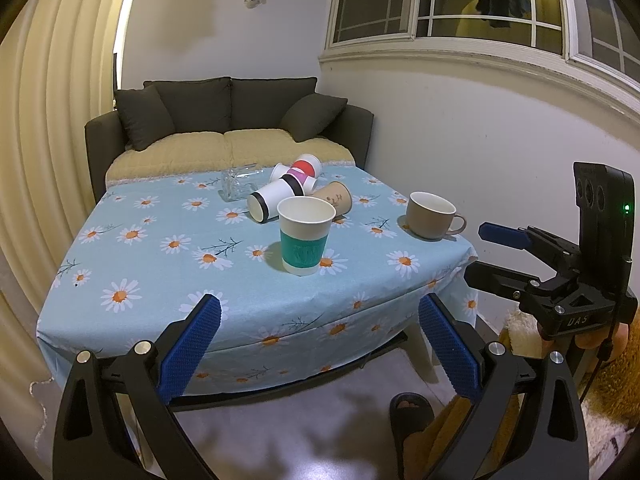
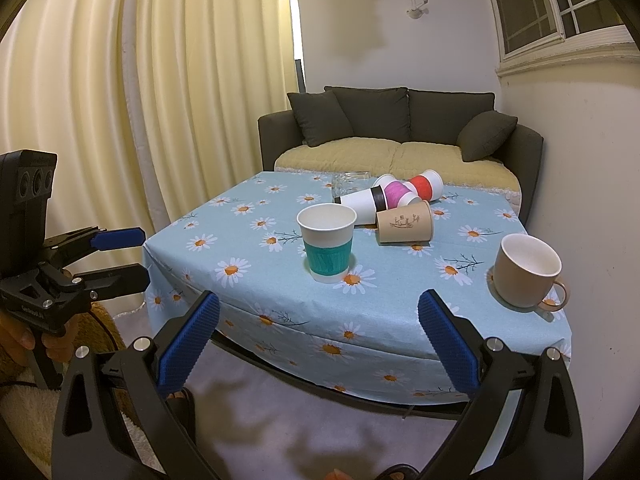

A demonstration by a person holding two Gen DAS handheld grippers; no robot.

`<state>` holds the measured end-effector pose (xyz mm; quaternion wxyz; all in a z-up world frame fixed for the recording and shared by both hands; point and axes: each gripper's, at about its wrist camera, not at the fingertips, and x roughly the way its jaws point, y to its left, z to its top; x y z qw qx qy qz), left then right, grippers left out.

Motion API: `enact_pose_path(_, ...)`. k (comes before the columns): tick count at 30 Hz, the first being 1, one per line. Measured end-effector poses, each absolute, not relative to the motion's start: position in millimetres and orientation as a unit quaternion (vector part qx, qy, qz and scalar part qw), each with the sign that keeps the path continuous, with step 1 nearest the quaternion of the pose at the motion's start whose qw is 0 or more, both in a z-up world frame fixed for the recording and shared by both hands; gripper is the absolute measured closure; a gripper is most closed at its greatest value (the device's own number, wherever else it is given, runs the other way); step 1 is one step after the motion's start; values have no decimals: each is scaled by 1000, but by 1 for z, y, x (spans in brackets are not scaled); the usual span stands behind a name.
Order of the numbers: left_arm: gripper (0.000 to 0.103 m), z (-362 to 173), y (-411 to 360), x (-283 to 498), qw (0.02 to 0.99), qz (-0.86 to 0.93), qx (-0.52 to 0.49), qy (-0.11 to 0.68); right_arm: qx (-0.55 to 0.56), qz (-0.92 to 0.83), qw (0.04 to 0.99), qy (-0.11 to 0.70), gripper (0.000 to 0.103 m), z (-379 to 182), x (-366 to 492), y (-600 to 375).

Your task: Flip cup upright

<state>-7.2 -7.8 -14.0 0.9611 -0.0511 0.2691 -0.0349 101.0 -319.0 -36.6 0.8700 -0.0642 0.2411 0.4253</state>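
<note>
While both grippers' fingers (image 1: 208,320) hung open off the tabletop's (image 1: 160,264) near edge, grasping the black-banded cup (image 1: 274,200) mid-body seemed wisest.

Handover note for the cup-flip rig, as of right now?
Left gripper: open, empty, held short of the table's near edge.
Right gripper: open, empty, also off the table, to the left one's right.
Upright already: white paper cup with teal sleeve near the front; beige ceramic mug at the right edge.
Still on their sides, clustered mid-table on the daisy tablecloth: white cup with black band, pink-sleeved cup, red-sleeved cup, brown kraft paper cup, and a clear glass behind them.
Left to do: stand those up; nothing is being gripped yet.
</note>
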Motion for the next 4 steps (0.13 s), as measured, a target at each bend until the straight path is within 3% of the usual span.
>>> enact_pose_path(4, 6, -14, -8, -7, 961, -35, -52, 269, -64, 426, 870, 241, 5, -36, 101, -319)
